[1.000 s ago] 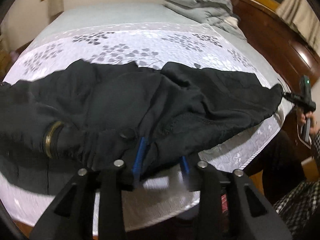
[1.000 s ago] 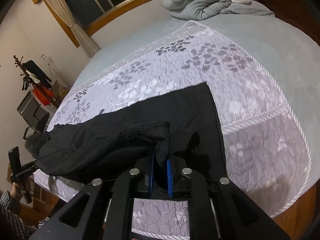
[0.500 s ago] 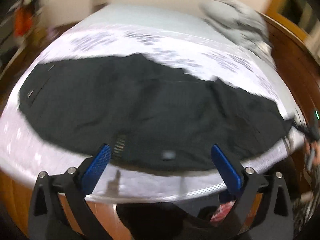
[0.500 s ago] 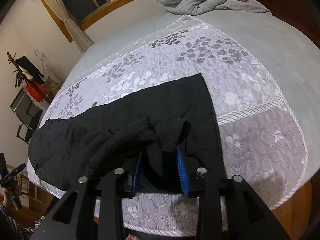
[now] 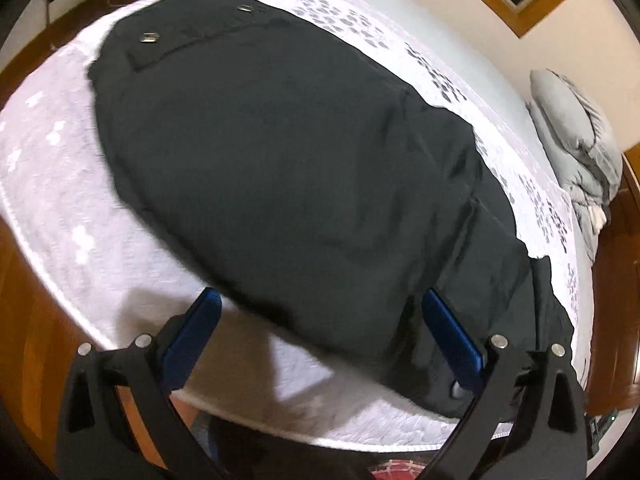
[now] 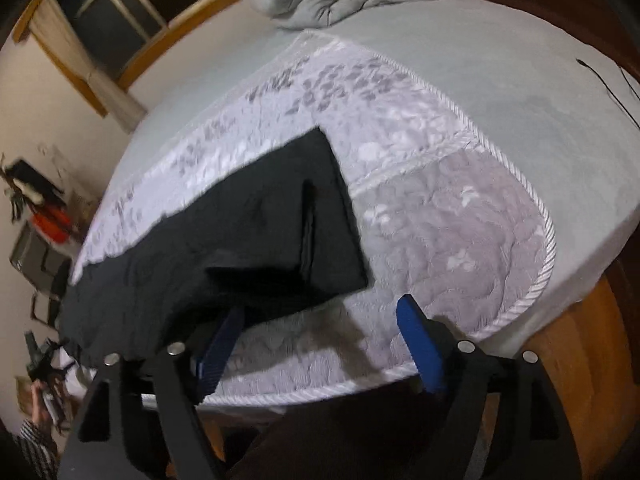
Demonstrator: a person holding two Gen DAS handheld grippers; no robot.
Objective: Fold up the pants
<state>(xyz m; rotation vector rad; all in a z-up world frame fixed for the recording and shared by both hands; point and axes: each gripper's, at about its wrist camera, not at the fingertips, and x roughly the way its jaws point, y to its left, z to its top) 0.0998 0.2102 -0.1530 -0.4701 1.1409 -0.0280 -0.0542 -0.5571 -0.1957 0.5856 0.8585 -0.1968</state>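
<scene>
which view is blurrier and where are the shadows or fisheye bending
Right wrist view: blurrier, with the window and the pants edge smeared; claw shadows fall on the quilt near the right claw. Left wrist view: sharper mid-frame, the pants bulge barrel-like, and a dark shadow lies on the quilt by the left claw.

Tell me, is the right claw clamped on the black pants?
No, the right gripper is spread open, nothing between its blue pads; the pants lie on the bed.
</scene>
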